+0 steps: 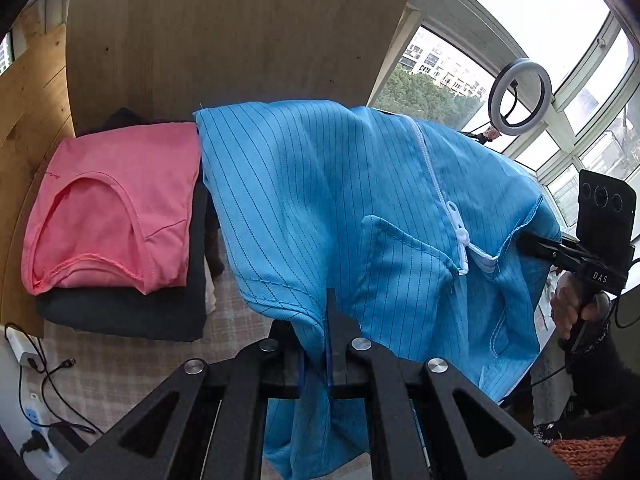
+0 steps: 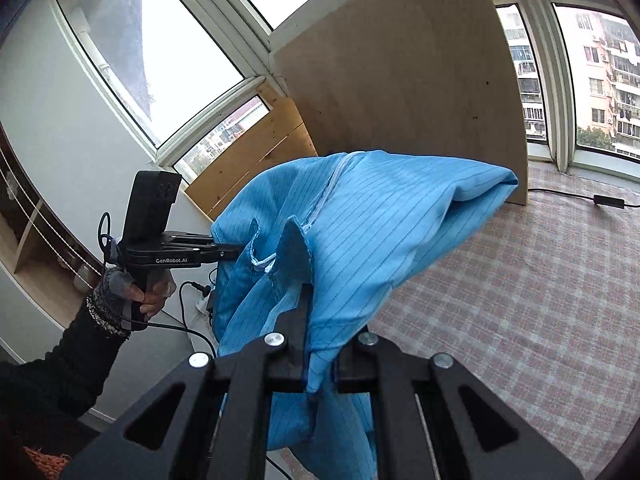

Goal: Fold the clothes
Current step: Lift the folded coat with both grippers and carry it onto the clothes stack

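Checked cloth (image 2: pixel 500 280) covers the table, wooden board (image 1: pixel 240 32) upright at the far side. Blue striped jacket (image 1: pixel 340 200) with white zipper (image 1: pixel 436 184) hangs in the air above the table, stretched between both tools. Folded pink shirt (image 1: pixel 108 208) sits on a dark folded garment (image 1: pixel 132 312), far left, beside the jacket. Left gripper (image 1: pixel 329 320) clamped tight on the jacket hem. Right gripper (image 2: pixel 310 312) likewise pinched shut on jacket fabric. Ring light (image 1: pixel 520 98) by the window, right.
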`<control>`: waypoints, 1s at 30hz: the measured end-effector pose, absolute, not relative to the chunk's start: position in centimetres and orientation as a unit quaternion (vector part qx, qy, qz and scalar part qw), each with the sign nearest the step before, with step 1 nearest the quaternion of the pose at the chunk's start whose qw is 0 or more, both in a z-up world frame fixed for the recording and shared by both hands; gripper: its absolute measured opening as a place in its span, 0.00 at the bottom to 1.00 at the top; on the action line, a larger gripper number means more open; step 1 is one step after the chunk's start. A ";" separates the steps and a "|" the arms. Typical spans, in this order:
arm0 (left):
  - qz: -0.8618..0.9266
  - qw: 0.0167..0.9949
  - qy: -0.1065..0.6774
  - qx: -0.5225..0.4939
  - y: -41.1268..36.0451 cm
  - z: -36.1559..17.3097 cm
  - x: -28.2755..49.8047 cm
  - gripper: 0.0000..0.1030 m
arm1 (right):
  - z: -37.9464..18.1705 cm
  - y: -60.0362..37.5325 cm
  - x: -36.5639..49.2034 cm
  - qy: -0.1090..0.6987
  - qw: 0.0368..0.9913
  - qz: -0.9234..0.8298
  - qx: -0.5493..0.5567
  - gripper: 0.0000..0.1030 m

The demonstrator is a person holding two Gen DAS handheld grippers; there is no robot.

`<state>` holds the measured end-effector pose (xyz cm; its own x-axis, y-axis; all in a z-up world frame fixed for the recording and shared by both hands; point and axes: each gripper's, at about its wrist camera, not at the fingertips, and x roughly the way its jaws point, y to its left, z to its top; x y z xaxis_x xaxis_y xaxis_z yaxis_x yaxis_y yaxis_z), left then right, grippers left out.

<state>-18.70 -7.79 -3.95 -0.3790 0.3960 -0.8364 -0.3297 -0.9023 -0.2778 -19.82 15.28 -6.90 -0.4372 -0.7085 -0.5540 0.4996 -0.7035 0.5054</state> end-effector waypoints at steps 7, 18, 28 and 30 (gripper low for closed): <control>0.852 0.164 0.010 -0.497 -19.3 -0.8 -23.3 0.05 | -5.3 2.4 -26.8 -0.102 0.351 -0.852 0.375 0.07; 0.854 0.133 0.004 -0.503 -27.9 -3.8 -31.8 0.05 | -7.3 -7.2 -36.8 -0.074 0.306 -0.855 0.412 0.07; 0.825 0.066 0.053 -0.558 -30.6 -11.9 -35.3 0.13 | -13.6 -7.5 -40.4 -0.117 0.288 -0.821 0.478 0.07; 0.823 0.062 0.062 -0.561 -30.5 -12.3 -35.5 0.15 | -13.7 -7.7 -40.5 -0.123 0.289 -0.818 0.482 0.07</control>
